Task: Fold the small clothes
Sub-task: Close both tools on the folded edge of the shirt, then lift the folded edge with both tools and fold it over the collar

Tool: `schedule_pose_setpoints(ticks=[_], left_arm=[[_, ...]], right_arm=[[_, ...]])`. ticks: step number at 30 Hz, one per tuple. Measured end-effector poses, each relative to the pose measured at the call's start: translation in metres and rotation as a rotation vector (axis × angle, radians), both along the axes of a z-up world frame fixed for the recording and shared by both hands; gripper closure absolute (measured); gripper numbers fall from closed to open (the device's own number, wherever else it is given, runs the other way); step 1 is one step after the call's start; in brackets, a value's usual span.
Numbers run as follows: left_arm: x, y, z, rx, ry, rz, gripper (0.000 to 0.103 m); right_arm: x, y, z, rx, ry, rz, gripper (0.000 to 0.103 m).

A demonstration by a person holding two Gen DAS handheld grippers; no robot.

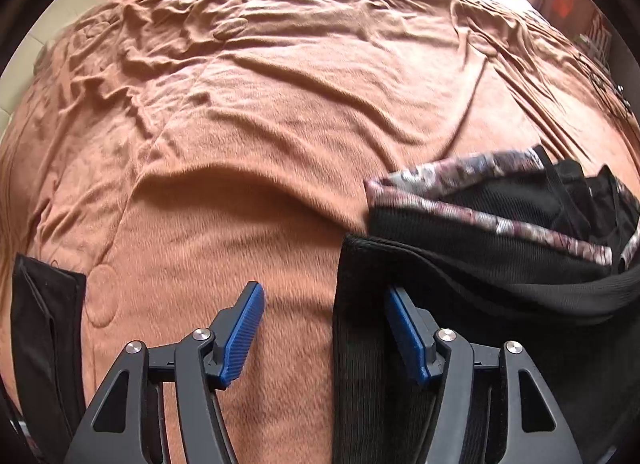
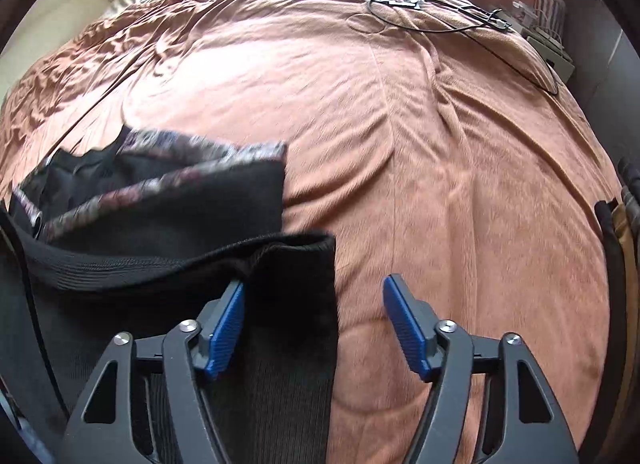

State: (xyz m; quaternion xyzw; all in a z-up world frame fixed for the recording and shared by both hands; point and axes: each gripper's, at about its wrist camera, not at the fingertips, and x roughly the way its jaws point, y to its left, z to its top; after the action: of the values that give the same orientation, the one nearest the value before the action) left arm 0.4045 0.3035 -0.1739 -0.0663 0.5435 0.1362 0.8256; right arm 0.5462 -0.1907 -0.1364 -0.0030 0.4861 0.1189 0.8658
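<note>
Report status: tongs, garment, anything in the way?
Left tongs open, straddling black garment left edge. Right tongs open, straddling its right edge. Nothing gripped. Cable far off on the blanket, no obstruction.

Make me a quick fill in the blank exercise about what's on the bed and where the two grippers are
The black garment lies on a ____ blanket.
Its folded-back band has a ____ pattern.
The left gripper straddles the garment's ____ edge.
A black ____ lies coiled at the bed's far corner, in the right wrist view.

Missing words: brown; floral; left; cable
</note>
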Motion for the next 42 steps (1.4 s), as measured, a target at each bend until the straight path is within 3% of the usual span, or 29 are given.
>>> schedule_pose_setpoints(ticks=[6, 11, 15, 26, 32, 37, 42], left_arm=[[0.003, 0.007, 0.012, -0.011, -0.068, 0.048, 0.05], [-0.009, 0.015, 0.026, -0.112, -0.141, 0.03, 0.053], [-0.011, 0.015, 0.024, -0.154, -0.128, 0.023, 0.062], [0.008, 0.002, -0.008, -0.1, -0.041, -0.011, 0.073], [0.013, 0.0, -0.011, -0.104, -0.043, -0.02, 0.082], [0.01, 0.002, -0.008, -0.118, -0.057, -0.013, 0.092], [0.001, 0.003, 0.008, -0.087, -0.097, 0.009, 0.096]], right_arm=[[0.004, -0.007, 0.003, 0.059, -0.018, -0.052, 0.053], [-0.007, -0.018, 0.009, 0.142, -0.033, -0.011, 0.053], [-0.016, -0.025, 0.006, 0.202, -0.011, 0.012, 0.053], [-0.001, -0.021, -0.006, 0.167, 0.022, 0.042, 0.068], [0.007, -0.013, -0.009, 0.159, 0.016, 0.062, 0.077], [0.006, -0.012, -0.007, 0.163, -0.002, 0.078, 0.097], [-0.003, -0.016, 0.007, 0.154, -0.05, 0.073, 0.099]])
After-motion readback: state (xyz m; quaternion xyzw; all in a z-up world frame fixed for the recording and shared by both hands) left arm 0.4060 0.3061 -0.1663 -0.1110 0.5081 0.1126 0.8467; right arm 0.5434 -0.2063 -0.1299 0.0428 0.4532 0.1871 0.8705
